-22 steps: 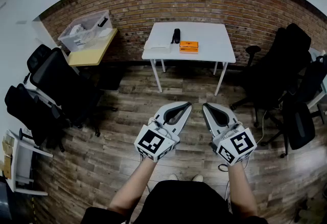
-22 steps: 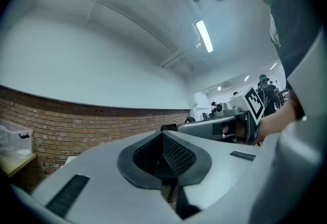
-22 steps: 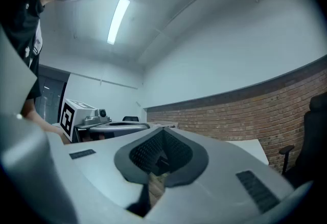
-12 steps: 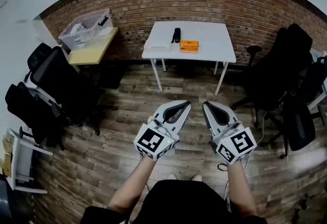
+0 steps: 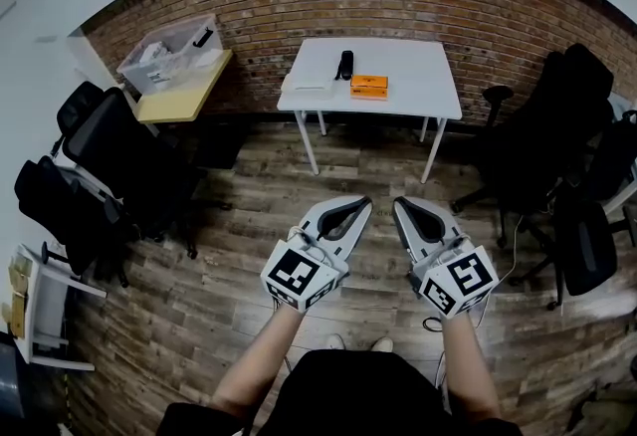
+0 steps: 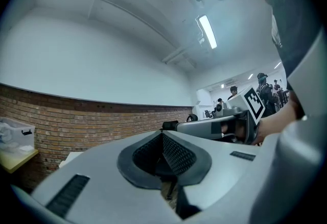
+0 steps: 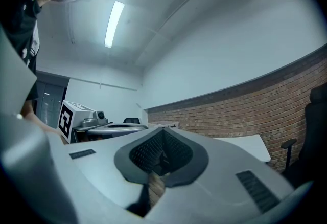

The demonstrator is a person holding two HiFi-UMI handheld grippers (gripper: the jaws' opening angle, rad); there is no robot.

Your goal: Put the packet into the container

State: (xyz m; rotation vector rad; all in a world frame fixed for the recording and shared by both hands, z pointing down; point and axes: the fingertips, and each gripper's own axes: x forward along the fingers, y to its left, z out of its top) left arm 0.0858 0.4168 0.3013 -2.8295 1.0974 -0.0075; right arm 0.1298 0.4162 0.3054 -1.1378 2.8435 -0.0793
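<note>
An orange packet [image 5: 368, 86] lies on the white table [image 5: 418, 91] against the brick wall, far ahead of me. Beside it sit a flat white container [image 5: 308, 84] and a black object [image 5: 344, 65]. My left gripper [image 5: 362, 202] and right gripper [image 5: 399, 204] are held side by side over the wooden floor, well short of the table, both pointing level towards it. Both are shut with nothing between their jaws. In the left gripper view the left gripper [image 6: 163, 135] shows closed pads, and the right gripper [image 7: 162, 131] looks the same in its own view.
A clear plastic bin [image 5: 167, 55] stands on a yellow side table [image 5: 184, 96] at the left. Black office chairs [image 5: 119, 165] crowd the left side and more chairs [image 5: 557, 155] the right. A white shelf [image 5: 35, 315] stands at the far left.
The view has shifted slightly closer to the table; both grippers stay shut and keep their places side by side.
</note>
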